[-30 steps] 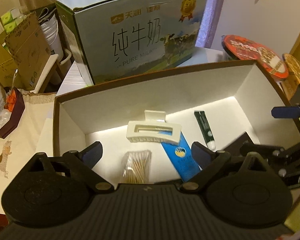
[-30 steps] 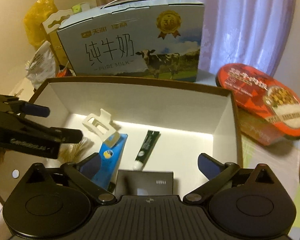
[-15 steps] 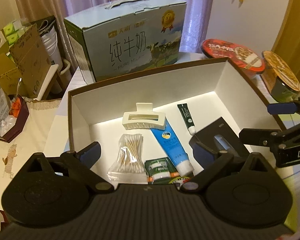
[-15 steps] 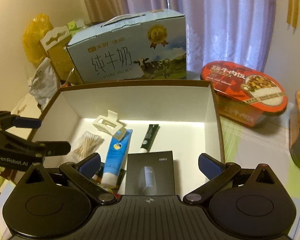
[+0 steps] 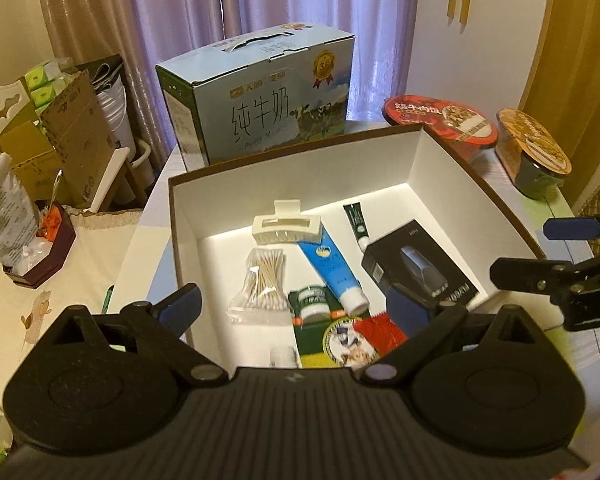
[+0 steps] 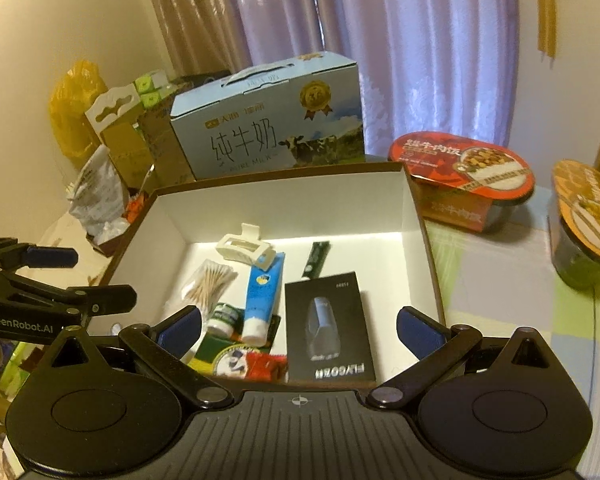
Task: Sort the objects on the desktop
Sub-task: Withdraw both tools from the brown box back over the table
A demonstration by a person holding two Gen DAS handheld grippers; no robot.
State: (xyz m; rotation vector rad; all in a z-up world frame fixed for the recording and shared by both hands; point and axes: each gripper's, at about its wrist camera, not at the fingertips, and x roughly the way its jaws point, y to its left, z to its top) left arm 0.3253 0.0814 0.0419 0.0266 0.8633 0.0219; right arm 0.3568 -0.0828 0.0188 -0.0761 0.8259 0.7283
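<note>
A brown box with white inside (image 5: 292, 188) (image 6: 284, 208) holds a cream hair clip (image 5: 286, 227) (image 6: 242, 249), a bag of cotton swabs (image 5: 262, 280) (image 6: 210, 280), a blue tube (image 5: 332, 270) (image 6: 262, 292), a small dark green tube (image 5: 356, 222) (image 6: 316, 258), a black boxed item (image 5: 418, 274) (image 6: 328, 326), a green jar (image 5: 312, 304) (image 6: 224, 316) and a colourful packet (image 5: 352, 344) (image 6: 244, 362). My left gripper (image 5: 294, 312) is open and empty above the box's near edge. My right gripper (image 6: 298, 326) is open and empty, also above the near edge.
A blue milk carton box (image 5: 260, 96) (image 6: 268, 120) stands behind the brown box. A red instant meal bowl (image 5: 440, 124) (image 6: 464, 172) and an orange-lidded cup (image 5: 534, 152) (image 6: 588, 216) sit to the right. Cardboard boxes and bags (image 5: 40, 140) crowd the left.
Both grippers have pulled back and up from inside the box. More of the box's contents and the room now show. Both stay open and empty.
</note>
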